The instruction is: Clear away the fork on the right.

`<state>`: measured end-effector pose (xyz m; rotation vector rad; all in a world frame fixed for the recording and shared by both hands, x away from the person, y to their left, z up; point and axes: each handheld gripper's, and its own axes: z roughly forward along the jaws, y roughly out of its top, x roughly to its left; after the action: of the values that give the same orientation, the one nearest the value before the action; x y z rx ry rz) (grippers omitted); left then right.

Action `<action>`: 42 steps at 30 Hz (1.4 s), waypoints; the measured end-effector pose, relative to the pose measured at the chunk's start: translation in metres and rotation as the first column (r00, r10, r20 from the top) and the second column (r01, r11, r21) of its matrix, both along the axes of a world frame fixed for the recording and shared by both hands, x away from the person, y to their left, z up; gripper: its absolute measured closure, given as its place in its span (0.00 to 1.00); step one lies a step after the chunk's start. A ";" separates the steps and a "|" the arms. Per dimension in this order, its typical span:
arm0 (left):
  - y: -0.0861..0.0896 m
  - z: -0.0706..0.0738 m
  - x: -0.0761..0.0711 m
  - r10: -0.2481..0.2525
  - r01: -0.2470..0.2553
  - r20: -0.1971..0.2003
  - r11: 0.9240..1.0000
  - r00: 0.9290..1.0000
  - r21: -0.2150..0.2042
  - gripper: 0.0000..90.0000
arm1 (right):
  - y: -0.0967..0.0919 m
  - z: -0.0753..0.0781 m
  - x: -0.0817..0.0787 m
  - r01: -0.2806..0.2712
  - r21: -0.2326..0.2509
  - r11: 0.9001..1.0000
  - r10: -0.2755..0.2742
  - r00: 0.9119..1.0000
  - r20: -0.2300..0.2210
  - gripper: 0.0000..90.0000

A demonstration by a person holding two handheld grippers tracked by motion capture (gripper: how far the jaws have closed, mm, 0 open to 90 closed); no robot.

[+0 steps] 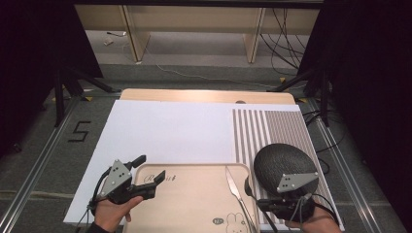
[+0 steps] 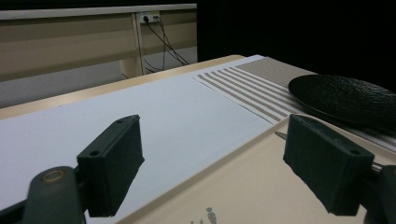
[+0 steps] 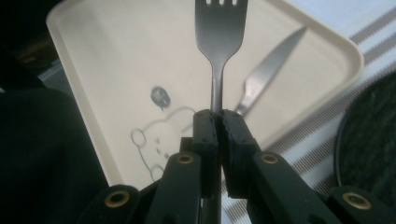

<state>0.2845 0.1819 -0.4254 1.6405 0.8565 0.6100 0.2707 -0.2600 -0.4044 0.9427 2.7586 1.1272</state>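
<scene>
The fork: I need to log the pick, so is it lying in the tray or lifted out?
Lifted out. The right gripper is shut on the fork, holding its handle above the tray, where the knife lies.

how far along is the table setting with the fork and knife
Done: the black plate sits on the striped mat. In hand: the right gripper is shut on the fork, held above the tray. Left: the knife lies on the tray; the left gripper is open and empty.

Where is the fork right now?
The fork is clamped by its handle in the right gripper, held up over the beige tray, with the knife lying on the tray just beyond it.
</scene>
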 end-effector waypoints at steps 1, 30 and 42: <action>0.000 0.000 0.000 0.000 0.000 0.000 1.000 1.000 0.001 0.21 | 0.007 0.002 0.003 -0.006 0.012 1.000 0.006 1.000 -0.002 0.95; 0.001 0.000 0.000 0.002 -0.002 0.001 1.000 1.000 -0.001 0.21 | 0.096 -0.018 0.019 -0.094 0.008 0.996 0.094 0.986 -0.135 0.95; 0.001 0.000 0.000 -0.001 0.001 0.004 1.000 1.000 0.005 0.21 | 0.114 -0.033 0.022 -0.153 -0.060 0.986 0.141 0.974 -0.176 0.95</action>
<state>0.2843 0.1827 -0.4253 1.6437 0.8522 0.6149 0.2926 -0.1462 -0.4373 0.8793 3.0292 0.9982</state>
